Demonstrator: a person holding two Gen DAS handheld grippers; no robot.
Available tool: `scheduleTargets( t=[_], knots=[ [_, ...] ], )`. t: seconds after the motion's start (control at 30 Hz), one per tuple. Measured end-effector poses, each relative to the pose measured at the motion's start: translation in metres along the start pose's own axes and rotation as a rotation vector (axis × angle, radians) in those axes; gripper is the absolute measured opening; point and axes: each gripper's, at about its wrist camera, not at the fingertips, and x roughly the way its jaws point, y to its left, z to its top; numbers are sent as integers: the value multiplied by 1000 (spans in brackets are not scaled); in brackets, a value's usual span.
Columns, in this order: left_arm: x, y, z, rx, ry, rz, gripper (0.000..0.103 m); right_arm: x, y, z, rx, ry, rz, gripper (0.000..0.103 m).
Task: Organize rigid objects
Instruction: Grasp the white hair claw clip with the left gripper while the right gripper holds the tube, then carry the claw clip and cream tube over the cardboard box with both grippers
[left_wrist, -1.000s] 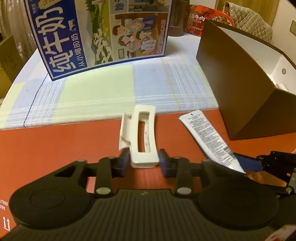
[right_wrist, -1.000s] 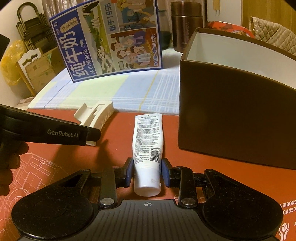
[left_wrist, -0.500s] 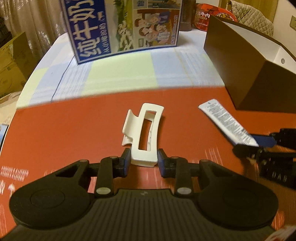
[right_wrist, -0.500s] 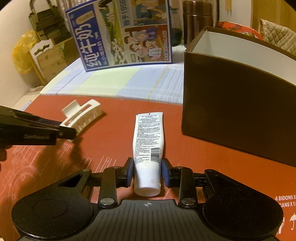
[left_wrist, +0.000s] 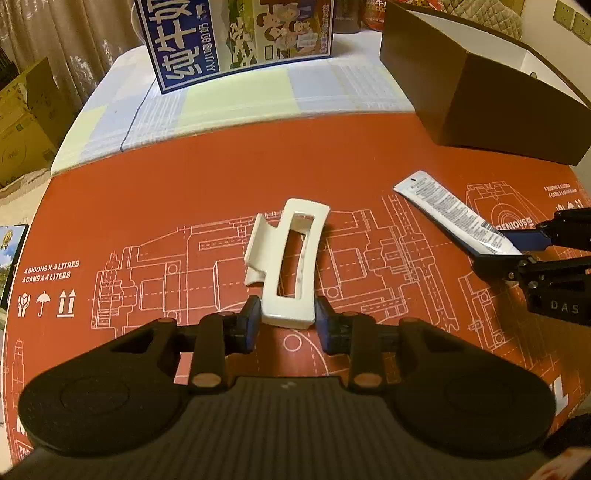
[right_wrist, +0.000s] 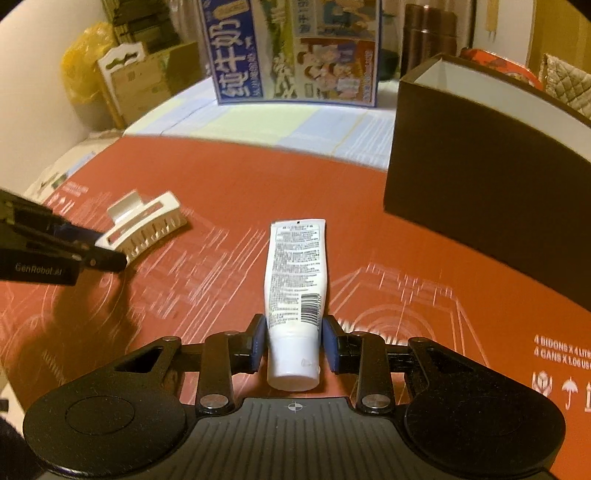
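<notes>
- White plastic hair claw clip (left_wrist: 286, 264): held at its near end by the left gripper (left_wrist: 284, 321), pads pinching its two sides. It juts out over the red printed mat (left_wrist: 147, 206), left of centre. Judged light, stiff and glossy, so liable to slip; the toothed edge and spring hinge look breakable, so the solid frame end is the sound place to hold it.
- White squeeze tube (right_wrist: 295, 291), printed label and barcode up: clamped near its cap end between the pads of the right gripper (right_wrist: 293, 343), crimped tail pointing far. Judged light, with a soft body that yields under pressure; the firmer shoulder by the cap gives the surer hold.
- Brown open-topped box (right_wrist: 480, 192), white inside: stands at far right on the mat, apart from both items; the likely receptacle.
- Blue milk carton (left_wrist: 236, 37): upright at the far side on the checked tablecloth (left_wrist: 240, 96).
</notes>
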Motion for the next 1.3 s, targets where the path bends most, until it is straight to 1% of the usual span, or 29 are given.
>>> scheduleTargets(
  t=[0.07,0.13,0.17,0.23,0.27,0.3,0.53,0.63,0.67,0.73,0.8,0.83,1.0,1.3],
  knots=[
    [-1,1,1,-8,-1,6,41,0,1,0,2,2,-4,29],
    [-4,2,5,0,-23,19,43,2,2,2,4,7,-9,30],
    [-4,1,7,10,-32,28,45,4,1,4,6,8,-11,32],
    [-4,1,11,33,-53,43,49,6,2,6,7,6,-20,39],
    [-3,1,13,42,-60,46,52,7,2,7,7,8,-26,46],
    [-1,1,16,49,-65,48,52,9,3,7,8,8,-32,48],
    [12,-2,26,78,-76,56,50,15,5,14,34,3,-81,49],
    [17,-3,29,78,-54,51,38,15,7,15,29,5,-96,48],
    [18,-4,29,80,-47,55,37,16,8,15,30,6,-99,48],
    [18,-5,28,79,-44,59,37,16,8,15,28,8,-103,46],
    [18,-6,28,74,-39,63,37,15,10,15,16,8,-98,37],
    [18,-6,28,70,-36,65,37,14,12,15,4,7,-94,36],
    [17,-8,27,64,-29,53,37,13,12,15,-3,8,-92,35],
    [16,-10,27,62,-26,55,37,11,14,17,-9,14,-85,34]
  ],
)
